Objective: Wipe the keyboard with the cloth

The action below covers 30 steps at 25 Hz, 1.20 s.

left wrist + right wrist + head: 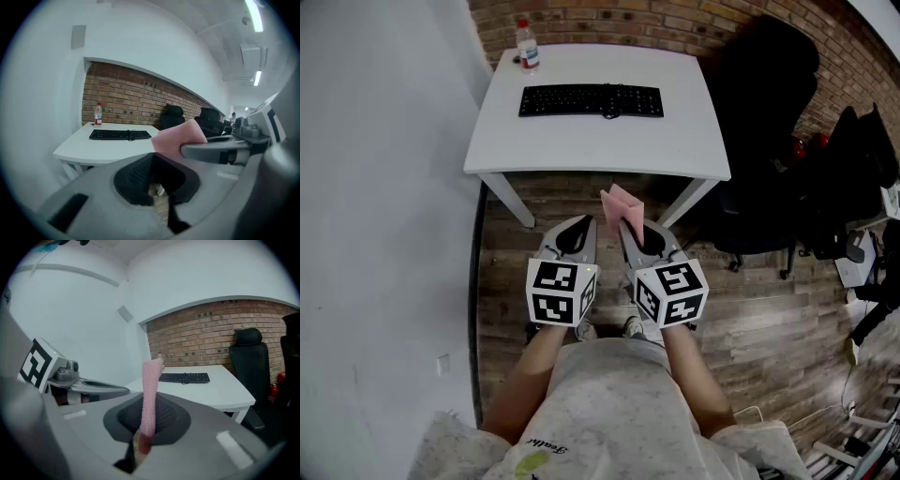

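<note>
While the keyboard [591, 100] lies well off on the table [581, 150], the right claw [630, 230] pinches the pink cloth [621, 203]; the left claw [577, 225] is pressed together, empty. Likely next: carry the cloth to the keys.

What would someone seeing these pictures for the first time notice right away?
The pink cloth sticks out from the right gripper, whose jaws are shut on it, short of the white table. On the table lies a black keyboard, with a water bottle at the table's far left corner.
</note>
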Each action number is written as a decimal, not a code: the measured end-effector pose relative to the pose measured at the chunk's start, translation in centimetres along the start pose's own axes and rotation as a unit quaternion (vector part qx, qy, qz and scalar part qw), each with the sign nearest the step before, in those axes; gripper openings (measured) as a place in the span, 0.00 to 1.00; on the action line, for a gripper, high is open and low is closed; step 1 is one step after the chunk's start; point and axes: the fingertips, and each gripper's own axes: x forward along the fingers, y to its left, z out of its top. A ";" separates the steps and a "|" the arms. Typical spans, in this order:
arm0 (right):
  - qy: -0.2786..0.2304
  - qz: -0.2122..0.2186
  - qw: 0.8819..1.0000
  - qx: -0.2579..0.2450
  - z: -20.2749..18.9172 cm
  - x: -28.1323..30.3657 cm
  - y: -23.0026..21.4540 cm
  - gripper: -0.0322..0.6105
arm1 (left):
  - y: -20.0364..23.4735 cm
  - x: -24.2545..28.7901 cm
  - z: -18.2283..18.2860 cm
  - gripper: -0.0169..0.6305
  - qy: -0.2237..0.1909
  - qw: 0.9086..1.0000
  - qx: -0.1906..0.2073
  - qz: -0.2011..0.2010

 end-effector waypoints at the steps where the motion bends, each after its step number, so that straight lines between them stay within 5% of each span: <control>1: -0.003 0.000 1.000 0.003 0.1 0.0 0.3 0.08 | 0.2 -0.2 -0.1 0.01 0.001 1.000 0.000 -0.001; 16: 0.000 0.018 1.000 0.007 0.2 3.3 3.8 0.09 | 4.8 -1.9 -0.6 0.01 0.001 1.000 -0.019 0.008; 30: 0.016 0.083 0.996 0.012 0.4 11.1 2.2 0.09 | 9.6 3.2 0.3 0.02 0.009 0.999 -0.035 0.027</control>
